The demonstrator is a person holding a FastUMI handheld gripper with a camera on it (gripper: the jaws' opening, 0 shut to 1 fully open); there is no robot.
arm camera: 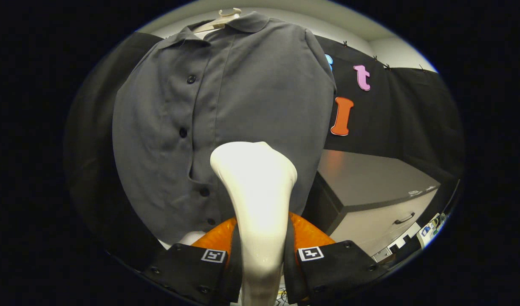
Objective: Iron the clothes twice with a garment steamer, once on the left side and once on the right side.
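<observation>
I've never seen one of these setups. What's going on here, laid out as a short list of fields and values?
tool held: white garment steamer, its handle clamped between the two fingers
gripper: shut on the steamer handle, one finger on each side
steamer head: wide end up, in front of the lower part of the shirt; whether they touch cannot be told
garment: grey button-up shirt, buttoned, on a pale hanger
behind the shirt: black cloth wall
beside the shirt: grey-topped cabinet with a drawer handle
</observation>
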